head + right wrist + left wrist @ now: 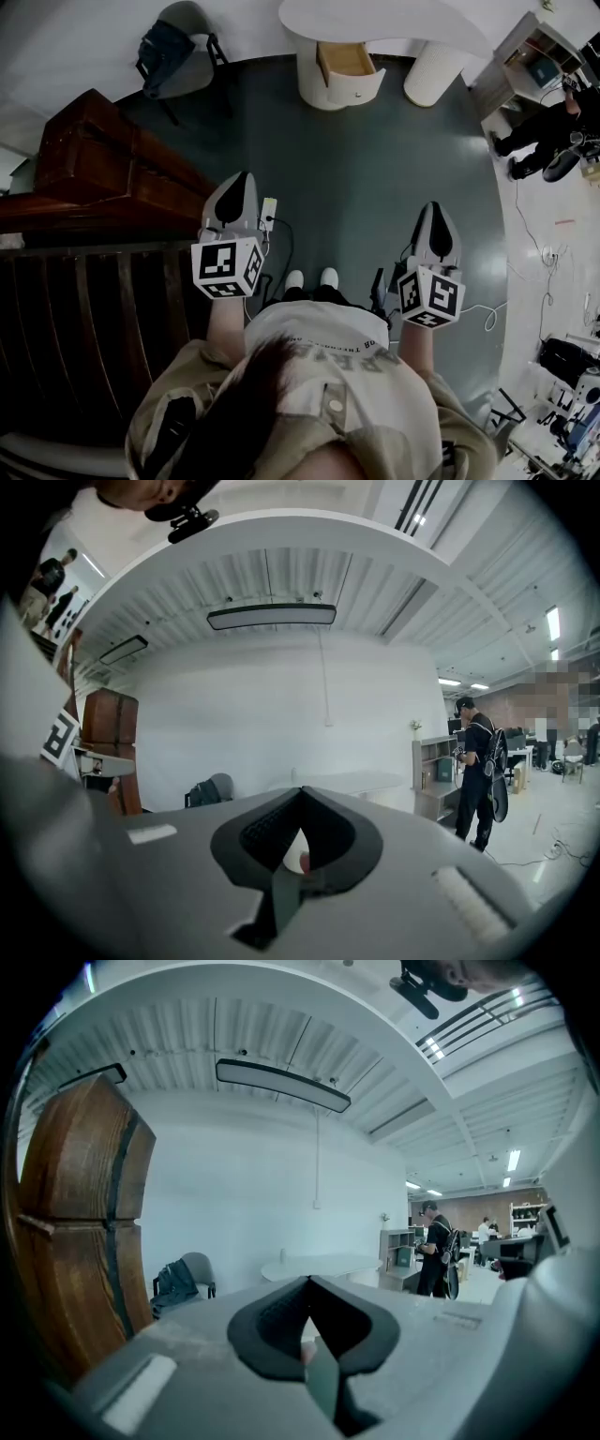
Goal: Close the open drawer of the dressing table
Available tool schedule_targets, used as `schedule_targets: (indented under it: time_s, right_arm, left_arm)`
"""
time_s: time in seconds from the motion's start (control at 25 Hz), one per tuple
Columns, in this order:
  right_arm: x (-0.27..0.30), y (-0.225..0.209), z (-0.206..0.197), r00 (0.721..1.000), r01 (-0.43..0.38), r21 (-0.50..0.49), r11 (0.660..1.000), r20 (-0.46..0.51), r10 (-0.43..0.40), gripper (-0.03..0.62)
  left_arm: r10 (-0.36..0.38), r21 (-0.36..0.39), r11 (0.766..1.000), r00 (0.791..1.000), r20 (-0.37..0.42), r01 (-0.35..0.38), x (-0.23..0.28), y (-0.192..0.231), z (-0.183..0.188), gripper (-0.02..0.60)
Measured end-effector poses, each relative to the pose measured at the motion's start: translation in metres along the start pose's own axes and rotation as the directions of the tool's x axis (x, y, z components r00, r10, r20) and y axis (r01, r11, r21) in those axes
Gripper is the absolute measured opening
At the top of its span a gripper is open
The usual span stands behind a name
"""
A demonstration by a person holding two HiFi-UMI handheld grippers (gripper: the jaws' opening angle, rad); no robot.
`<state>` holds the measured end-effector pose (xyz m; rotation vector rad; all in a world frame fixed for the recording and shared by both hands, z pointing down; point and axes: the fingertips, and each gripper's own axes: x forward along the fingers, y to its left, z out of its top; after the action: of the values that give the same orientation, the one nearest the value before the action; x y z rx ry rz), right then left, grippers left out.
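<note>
We saw the white dressing table, smooth and round-edged on two fat cylindrical pedestals, against the far wall. Its drawer stood pulled out of the left pedestal, pale wood inside with a curved white front (one small knob). Our left gripper and right gripper had their jaws pressed together on nothing, well apart from the drawer.

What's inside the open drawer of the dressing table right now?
The drawer shows a bare wooden bottom in its pulled-out part, and I can make out nothing lying in it. Its rear runs under the white top of the dressing table, so that stretch is hidden.
</note>
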<state>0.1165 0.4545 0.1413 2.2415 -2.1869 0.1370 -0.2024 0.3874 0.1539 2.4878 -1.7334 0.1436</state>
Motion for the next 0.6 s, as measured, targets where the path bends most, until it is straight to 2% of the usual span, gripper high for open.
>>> schedule_targets:
  time_s: [0.24, 0.36, 0.44, 0.52, 0.6]
  right_arm:
    - [0.006, -0.019, 0.011, 0.999, -0.022, 0.062, 0.998, 0.043, 0.020, 0.017]
    - [0.012, -0.022, 0.012, 0.997, -0.064, 0.058, 0.996, 0.042, 0.062, 0.154]
    - [0.016, -0.026, 0.012, 0.996, -0.086, 0.049, 0.995, 0.039, 0.084, 0.206]
    - [0.020, -0.031, 0.012, 0.994, -0.102, 0.045, 0.994, 0.036, 0.101, 0.230]
    - [0.024, -0.037, 0.011, 0.993, -0.115, 0.049, 0.992, 0.032, 0.114, 0.242]
  left_arm:
    - [0.008, 0.012, 1.000, 1.000, 0.009, -0.008, 0.011, -0.015, 0.008, 0.008]
    - [0.011, -0.006, 1.000, 1.000, 0.025, -0.011, 0.016, -0.023, 0.009, 0.008]
    - [-0.003, -0.024, 1.000, 0.999, 0.035, 0.004, 0.021, -0.031, 0.010, 0.008]
    - [-0.014, -0.025, 1.000, 0.999, 0.036, 0.015, 0.026, -0.041, 0.010, 0.086]
    - [-0.017, -0.013, 1.000, 0.999, 0.031, 0.017, 0.031, -0.051, 0.009, 0.119]
